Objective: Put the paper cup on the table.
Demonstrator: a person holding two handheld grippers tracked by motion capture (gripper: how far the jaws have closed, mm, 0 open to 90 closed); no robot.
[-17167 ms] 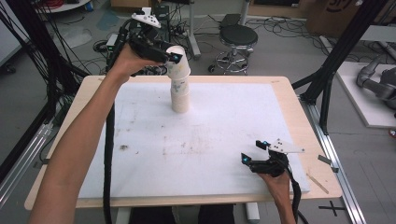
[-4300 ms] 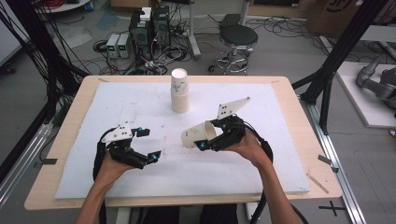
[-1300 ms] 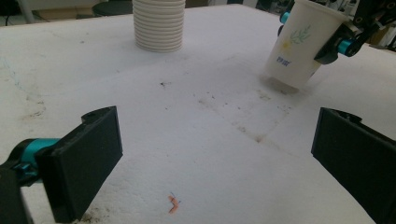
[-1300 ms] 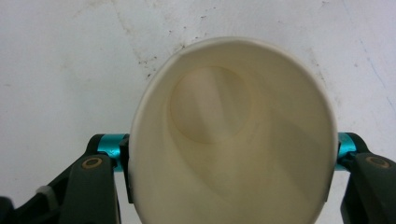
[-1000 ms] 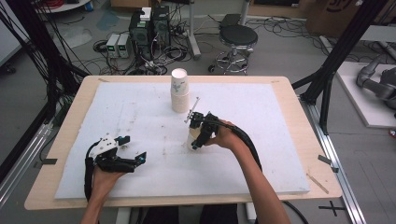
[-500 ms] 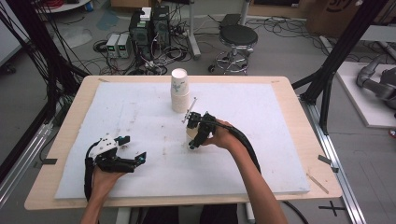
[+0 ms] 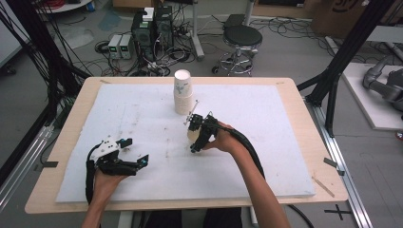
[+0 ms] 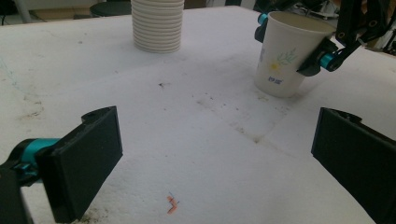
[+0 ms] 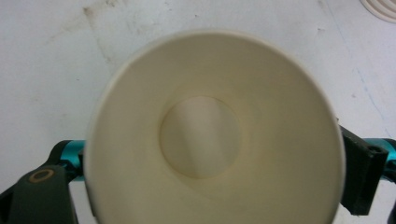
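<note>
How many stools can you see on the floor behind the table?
1. A single black round stool stands on the floor beyond the table's far edge, right of the computer boxes. Others may be hidden outside the high view.

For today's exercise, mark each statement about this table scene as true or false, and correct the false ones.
1. The right gripper grips a paper cup that stands upright on the table. True.
2. The cup holds liquid. False: the right gripper view shows its bare bottom.
3. The left gripper is shut on a cup. False: its jaws stand wide apart with nothing between them.
4. A stack of cups stands farther back on the white mat. True.
5. The held cup touches the stack. False: bare mat lies between them.
</note>
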